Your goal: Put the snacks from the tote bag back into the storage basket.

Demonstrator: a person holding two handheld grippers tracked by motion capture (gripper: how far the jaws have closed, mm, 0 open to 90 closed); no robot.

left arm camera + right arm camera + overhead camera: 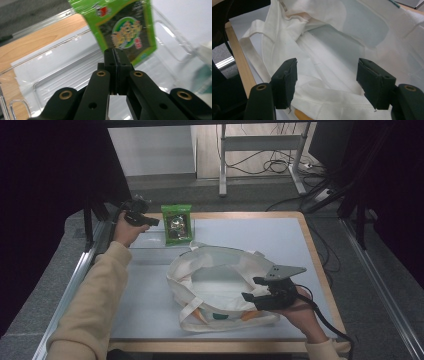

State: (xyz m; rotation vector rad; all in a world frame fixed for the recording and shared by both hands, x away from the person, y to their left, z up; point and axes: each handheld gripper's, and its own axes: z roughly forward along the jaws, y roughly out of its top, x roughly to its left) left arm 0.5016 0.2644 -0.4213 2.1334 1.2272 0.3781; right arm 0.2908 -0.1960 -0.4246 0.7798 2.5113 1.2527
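The desk (145, 285) carries a white tote bag (220, 287) lying open near its middle, its mouth gaping upward and its near edge partly hidden behind the right claw (256, 289), whose jaws stand apart just over the cloth without pinching it. At the far left a clear plastic tray (62, 72) is hard to make out in the high view, and in the left gripper view its rim runs off the frame. The green snack packet (177, 223) hangs over that tray, its lower edge clamped in the closed left claw (150, 221), its top cut off in the left gripper view.
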